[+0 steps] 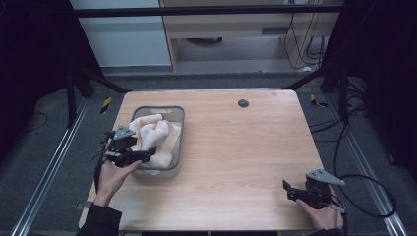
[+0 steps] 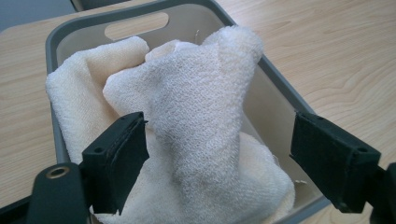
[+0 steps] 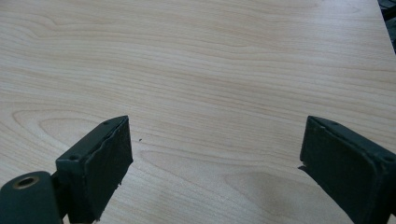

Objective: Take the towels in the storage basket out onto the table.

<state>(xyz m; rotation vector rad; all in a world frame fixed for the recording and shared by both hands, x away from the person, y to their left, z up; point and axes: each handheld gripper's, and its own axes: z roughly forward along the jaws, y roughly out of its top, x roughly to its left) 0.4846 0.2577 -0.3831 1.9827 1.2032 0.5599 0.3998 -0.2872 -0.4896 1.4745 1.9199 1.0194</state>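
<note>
A grey plastic basket [image 1: 178,129] stands on the left half of the wooden table and holds crumpled cream towels [image 1: 153,132]. My left gripper [image 1: 142,155] is at the basket's near left corner, open. In the left gripper view its jaws stand wide apart on either side of a raised white towel fold [image 2: 205,107] inside the basket [image 2: 275,79], not closed on it. My right gripper [image 1: 290,189] rests low over the bare table near the front right corner. It is open, and nothing lies between its jaws [image 3: 215,168].
A small dark round grommet [image 1: 243,103] sits in the table top near the far edge. Cables [image 1: 366,196] trail off the right side of the table. Dark frame posts stand at both far corners.
</note>
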